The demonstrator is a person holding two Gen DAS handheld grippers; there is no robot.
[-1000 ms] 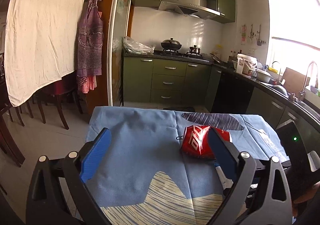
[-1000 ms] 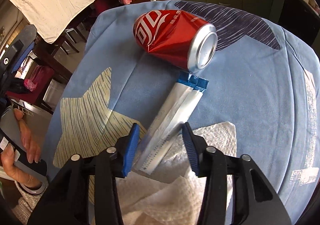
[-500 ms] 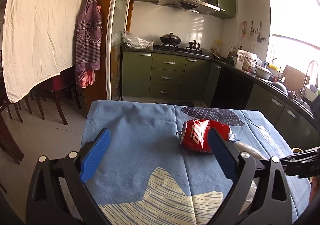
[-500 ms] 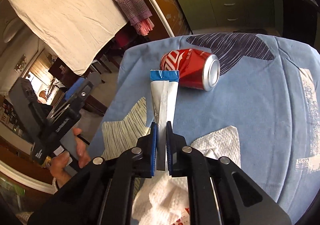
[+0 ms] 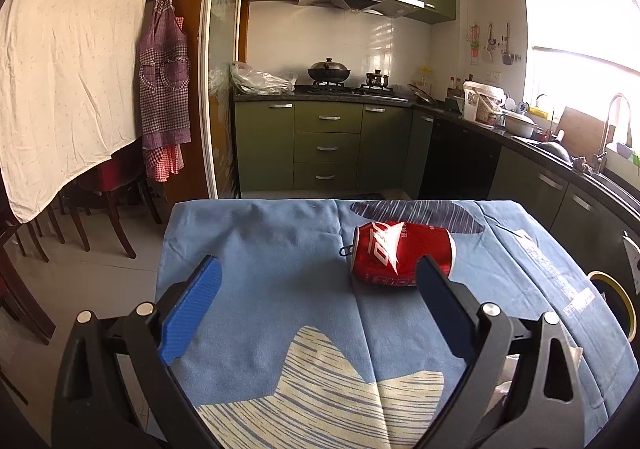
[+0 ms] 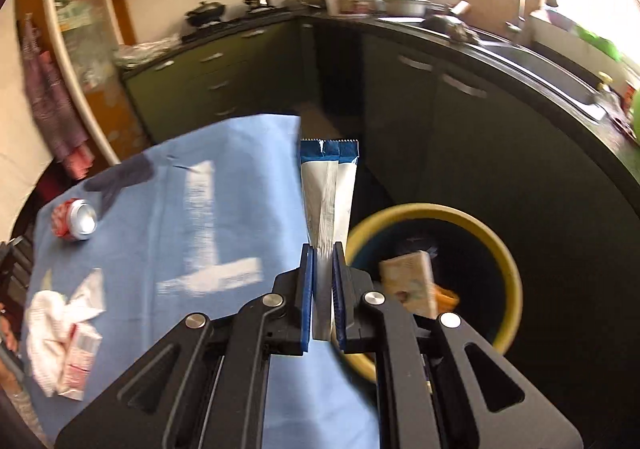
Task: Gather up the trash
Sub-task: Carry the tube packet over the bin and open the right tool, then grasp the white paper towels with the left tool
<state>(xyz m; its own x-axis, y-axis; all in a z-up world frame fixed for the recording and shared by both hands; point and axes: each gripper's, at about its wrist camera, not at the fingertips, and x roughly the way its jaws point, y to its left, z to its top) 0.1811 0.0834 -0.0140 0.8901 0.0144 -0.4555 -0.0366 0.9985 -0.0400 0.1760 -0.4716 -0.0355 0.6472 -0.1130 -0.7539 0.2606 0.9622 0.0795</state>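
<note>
Step in hand: the right hand-held gripper carries a long white foil sachet with a blue serrated end toward a round black bin with a yellow rim; its jaws are clamped on the sachet's lower end, and the sachet stands upright between the bench edge and the bin.
Next move: judged from this, the sachet needs to travel a little further right until it hangs over the bin's mouth — then the jaws can part.
Bin contents: a pale carton and something orange lie inside.
Left hand-held gripper: spread wide and empty, hovering above the bench, pointed toward a dented red aluminium drink can lying on its side.
Left to collect: the can, a crumpled white paper towel and a small pink-and-white carton touching it.
Surface: a bench covered by a blue cloth with pale striped shapes.
Room: a kitchen — green cabinets, a hob with pots, a sink under a bright window, a checked apron hanging by the door.
</note>
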